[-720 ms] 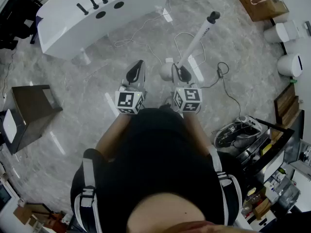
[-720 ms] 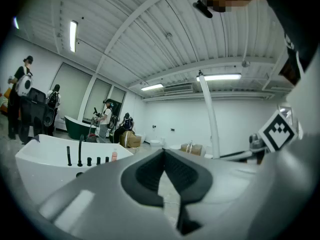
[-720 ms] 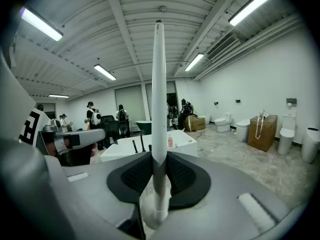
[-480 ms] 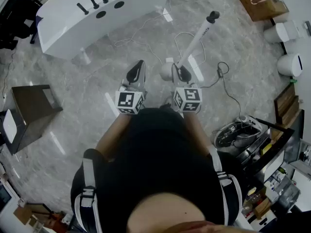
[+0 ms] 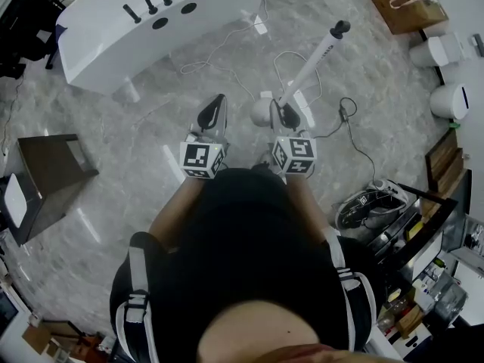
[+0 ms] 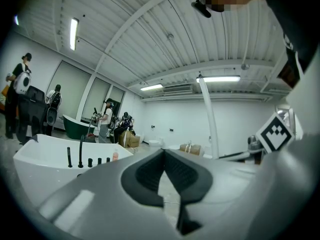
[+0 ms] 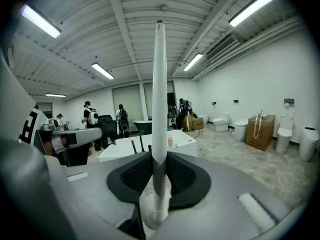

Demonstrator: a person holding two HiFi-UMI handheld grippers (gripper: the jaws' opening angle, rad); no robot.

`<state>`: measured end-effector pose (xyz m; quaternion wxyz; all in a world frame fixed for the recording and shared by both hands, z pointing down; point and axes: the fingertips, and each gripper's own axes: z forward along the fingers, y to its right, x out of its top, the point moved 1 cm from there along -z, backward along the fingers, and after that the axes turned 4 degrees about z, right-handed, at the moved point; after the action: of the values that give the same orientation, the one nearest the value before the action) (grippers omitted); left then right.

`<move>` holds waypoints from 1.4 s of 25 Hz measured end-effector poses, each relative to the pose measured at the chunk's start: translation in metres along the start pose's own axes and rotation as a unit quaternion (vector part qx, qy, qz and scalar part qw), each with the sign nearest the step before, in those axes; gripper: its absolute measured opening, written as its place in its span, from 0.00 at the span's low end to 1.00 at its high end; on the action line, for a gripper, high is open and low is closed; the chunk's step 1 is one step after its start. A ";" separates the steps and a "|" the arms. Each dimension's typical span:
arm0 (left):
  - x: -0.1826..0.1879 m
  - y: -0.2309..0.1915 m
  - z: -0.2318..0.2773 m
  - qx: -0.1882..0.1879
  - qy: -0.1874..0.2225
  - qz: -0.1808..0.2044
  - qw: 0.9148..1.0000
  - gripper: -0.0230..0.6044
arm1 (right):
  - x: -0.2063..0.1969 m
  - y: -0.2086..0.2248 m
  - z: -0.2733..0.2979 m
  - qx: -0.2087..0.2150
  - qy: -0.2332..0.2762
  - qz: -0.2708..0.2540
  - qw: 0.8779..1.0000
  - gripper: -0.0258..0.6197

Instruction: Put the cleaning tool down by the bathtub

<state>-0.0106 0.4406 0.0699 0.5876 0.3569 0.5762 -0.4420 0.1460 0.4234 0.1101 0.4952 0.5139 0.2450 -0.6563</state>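
The cleaning tool (image 5: 310, 60) is a white pole with a black tip and a round white head resting on the marble floor. My right gripper (image 5: 285, 115) is shut on the pole just above the head. In the right gripper view the pole (image 7: 159, 84) rises straight up between the pads of the right gripper (image 7: 159, 156). My left gripper (image 5: 212, 114) hangs beside it to the left, shut and empty; in its own view the left gripper (image 6: 162, 151) holds nothing. The white bathtub (image 5: 113, 29) with black fittings lies ahead to the left, about a pole's length away.
Cables (image 5: 227, 51) trail over the floor between tub and tool. A dark stool (image 5: 45, 169) stands at the left. A cardboard box (image 5: 408, 2) and white toilets (image 5: 446, 48) are at the far right, cluttered gear (image 5: 378, 203) nearer. Several people (image 7: 90, 119) stand in the background.
The pole's black tip has leaned slightly to the right. Both grippers stay almost where they were.
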 end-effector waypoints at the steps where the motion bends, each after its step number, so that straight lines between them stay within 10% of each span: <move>1: 0.001 -0.005 -0.001 -0.002 0.000 0.000 1.000 0.05 | 0.000 -0.004 0.002 -0.003 0.000 0.001 1.000 0.17; 17: 0.009 -0.096 -0.007 -0.054 -0.012 0.008 0.998 0.05 | 0.003 -0.055 0.048 -0.069 0.014 0.024 0.997 0.17; 35: 0.009 -0.088 0.182 -0.020 -0.024 -0.002 1.000 0.05 | 0.043 0.076 0.177 -0.032 -0.012 0.011 0.999 0.17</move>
<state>-0.0265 0.2392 0.0841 0.6073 0.3329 0.5718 -0.4398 0.1389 0.2294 0.1474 0.5216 0.4924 0.2543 -0.6487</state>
